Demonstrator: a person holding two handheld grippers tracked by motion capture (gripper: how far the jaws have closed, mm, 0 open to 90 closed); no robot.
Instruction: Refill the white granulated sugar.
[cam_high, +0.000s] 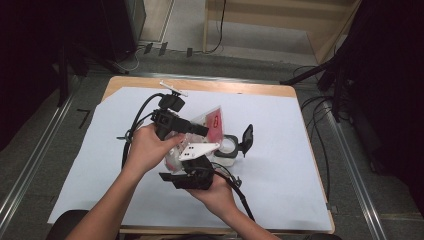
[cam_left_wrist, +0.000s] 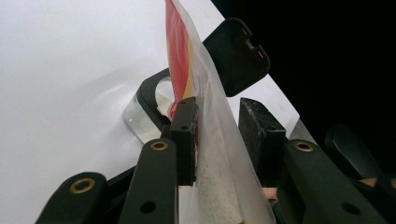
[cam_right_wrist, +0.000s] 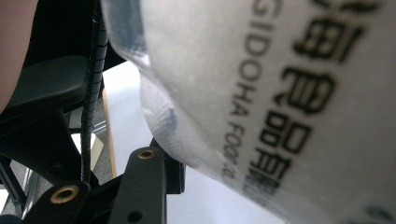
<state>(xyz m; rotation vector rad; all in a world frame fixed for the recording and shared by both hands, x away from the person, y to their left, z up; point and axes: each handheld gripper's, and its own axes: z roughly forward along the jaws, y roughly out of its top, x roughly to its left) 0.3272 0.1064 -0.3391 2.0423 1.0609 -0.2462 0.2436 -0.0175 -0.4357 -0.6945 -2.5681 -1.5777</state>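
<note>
Setting: recording lab or studio. My wooden table (cam_high: 280, 90), covered by white paper (cam_high: 280, 165), stands between metal floor rails (cam_high: 35, 155); cables (cam_high: 320, 135) and dark stand legs (cam_high: 310, 75) beyond its far corners.

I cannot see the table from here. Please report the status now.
Both grippers, left gripper and right gripper, on the food pouch. Pouch held over open clear container, lid flipped up. Nothing in the way.
</note>
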